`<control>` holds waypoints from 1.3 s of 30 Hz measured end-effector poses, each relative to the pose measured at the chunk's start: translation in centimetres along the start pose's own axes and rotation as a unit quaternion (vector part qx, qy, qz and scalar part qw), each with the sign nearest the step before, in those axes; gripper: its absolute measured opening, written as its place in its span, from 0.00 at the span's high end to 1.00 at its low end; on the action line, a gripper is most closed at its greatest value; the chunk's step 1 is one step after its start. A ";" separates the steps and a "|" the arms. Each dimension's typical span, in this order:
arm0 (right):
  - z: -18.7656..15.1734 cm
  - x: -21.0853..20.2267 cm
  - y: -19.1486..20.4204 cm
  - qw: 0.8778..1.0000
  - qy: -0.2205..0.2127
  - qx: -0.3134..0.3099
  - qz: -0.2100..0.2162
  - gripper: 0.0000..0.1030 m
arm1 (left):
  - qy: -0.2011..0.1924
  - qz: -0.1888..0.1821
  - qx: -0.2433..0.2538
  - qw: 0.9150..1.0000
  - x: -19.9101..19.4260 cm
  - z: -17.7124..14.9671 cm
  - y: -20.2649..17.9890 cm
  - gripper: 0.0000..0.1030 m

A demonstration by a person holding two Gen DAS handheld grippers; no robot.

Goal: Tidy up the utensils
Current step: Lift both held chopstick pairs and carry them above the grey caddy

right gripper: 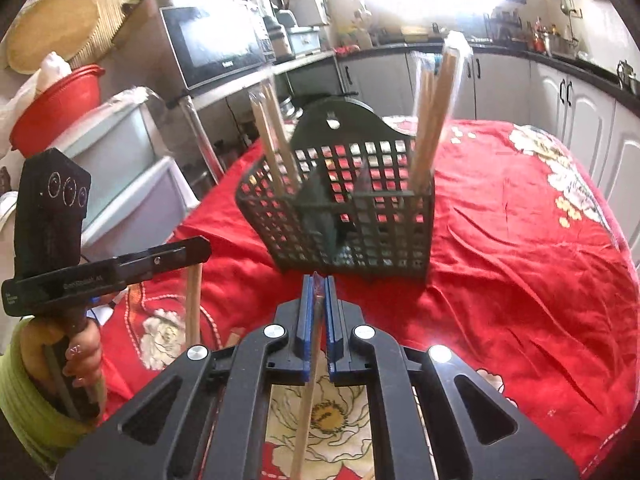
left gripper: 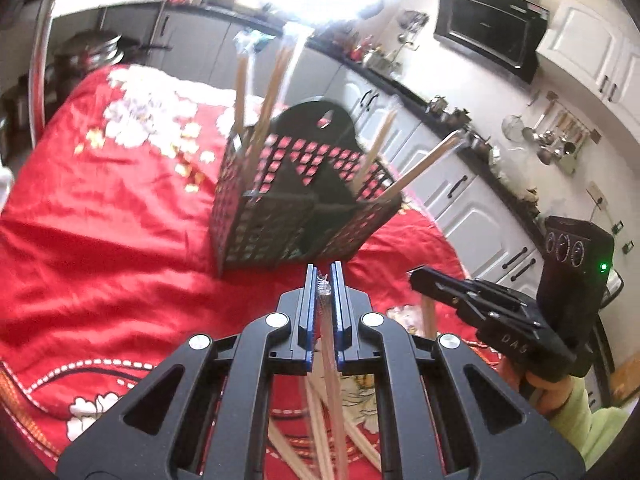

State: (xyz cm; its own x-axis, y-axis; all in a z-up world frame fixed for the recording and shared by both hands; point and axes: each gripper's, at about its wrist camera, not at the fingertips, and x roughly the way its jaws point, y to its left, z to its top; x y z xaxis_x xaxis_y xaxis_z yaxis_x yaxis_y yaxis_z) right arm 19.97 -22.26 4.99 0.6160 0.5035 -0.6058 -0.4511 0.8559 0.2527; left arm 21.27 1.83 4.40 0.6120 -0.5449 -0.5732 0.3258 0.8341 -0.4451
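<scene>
The left gripper (left gripper: 323,280) had its blue-edged jaws drawn almost together, pinching a plastic-wrapped pair of wooden chopsticks (left gripper: 329,364) near the crinkled top of the wrapper. The sticks hung down from the jaws toward the red floral tablecloth (left gripper: 100,208). More loose chopsticks (left gripper: 360,440) lay on the cloth beneath the gripper, though blur made their number impossible to tell.

The right gripper (right gripper: 319,282) was in the same state, jaws narrowed to a thin slot around a single wrapped chopstick pair (right gripper: 310,380), gripped near its top and hanging below the fingers. In the left wrist view the right gripper appeared at the right edge, held in a hand in a light green sleeve, with its chopsticks visible below the jaws.

The black plastic lattice utensil basket (left gripper: 296,200) stood on the cloth just ahead of both grippers, touching neither. It had a raised back panel with a hanging hole and inner dividers. Wrapped chopstick pairs (right gripper: 434,100) already stood in its end compartments: in the right wrist view, a bundle leaned upright at the right end and two more (right gripper: 276,140) tilted at the left end. The middle section (right gripper: 340,216) looked dark, and its contents could not be made out.

Kitchen cabinets (left gripper: 460,184) and a microwave (right gripper: 216,44) ringed the table.
</scene>
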 end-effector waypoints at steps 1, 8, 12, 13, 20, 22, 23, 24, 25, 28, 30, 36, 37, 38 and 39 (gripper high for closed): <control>0.2 -0.4 0.2 1.000 -0.006 -0.002 0.000 0.95 | -0.003 -0.001 0.004 1.000 -0.2 0.2 -0.3 0.97; 1.2 -2.8 1.5 0.999 -0.050 -0.020 0.001 0.95 | -0.024 -0.013 0.024 0.999 -1.8 1.2 -2.1 0.97; 1.6 -3.9 1.6 0.997 -0.073 -0.025 -0.004 0.95 | -0.031 -0.018 0.029 0.999 -2.3 1.6 -2.7 0.97; 1.7 -4.1 1.6 0.997 -0.077 -0.025 -0.005 0.95 | -0.033 -0.019 0.030 0.999 -2.3 1.7 -3.0 0.97; 2.3 -5.5 1.8 0.995 -0.100 -0.027 -0.010 0.95 | -0.044 -0.028 0.039 0.998 -2.6 2.8 -3.8 0.97; 2.5 -5.8 1.7 0.993 -0.111 -0.026 -0.012 0.95 | -0.047 -0.029 0.041 0.998 -2.7 3.1 -4.0 0.97; 2.5 -5.9 1.7 0.993 -0.114 -0.025 -0.012 0.95 | -0.048 -0.030 0.042 0.998 -2.7 3.3 -4.0 0.97; 2.7 -6.1 1.7 0.992 -0.120 -0.024 -0.012 0.95 | -0.051 -0.029 0.044 0.997 -2.8 3.5 -4.1 0.97; 2.8 -6.3 1.6 0.992 -0.126 -0.023 -0.014 0.95 | -0.052 -0.029 0.045 0.997 -2.9 3.7 -4.2 0.97; 3.3 -6.7 1.6 0.989 -0.144 -0.022 -0.017 0.95 | -0.058 -0.029 0.048 0.997 -3.1 4.3 -4.5 0.97; 3.6 -6.9 1.5 0.988 -0.153 -0.022 -0.020 0.95 | -0.062 -0.030 0.050 0.996 -3.2 4.7 -4.6 0.97; 4.7 -7.2 1.7 0.984 -0.174 -0.026 -0.025 0.95 | -0.075 -0.033 0.058 0.995 -3.8 6.3 -5.1 0.97; 4.9 -7.2 1.8 0.984 -0.176 -0.027 -0.025 0.95 | -0.077 -0.033 0.059 0.995 -3.8 6.5 -5.2 0.97; 5.0 -7.3 1.8 0.983 -0.178 -0.028 -0.025 0.95 | -0.078 -0.034 0.060 0.995 -3.9 6.7 -5.3 0.97; 5.3 -7.3 1.9 0.983 -0.180 -0.029 -0.025 0.95 | -0.080 -0.035 0.062 0.994 -4.0 6.9 -5.4 0.97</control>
State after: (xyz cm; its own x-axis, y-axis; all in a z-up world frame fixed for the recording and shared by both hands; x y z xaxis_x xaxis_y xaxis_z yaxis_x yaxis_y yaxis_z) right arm 18.02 -23.74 13.85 0.8228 0.4783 -0.3070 -0.4438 0.8781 0.1788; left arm 22.06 0.08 13.82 0.6884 -0.5898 -0.4221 0.4517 0.8040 -0.3867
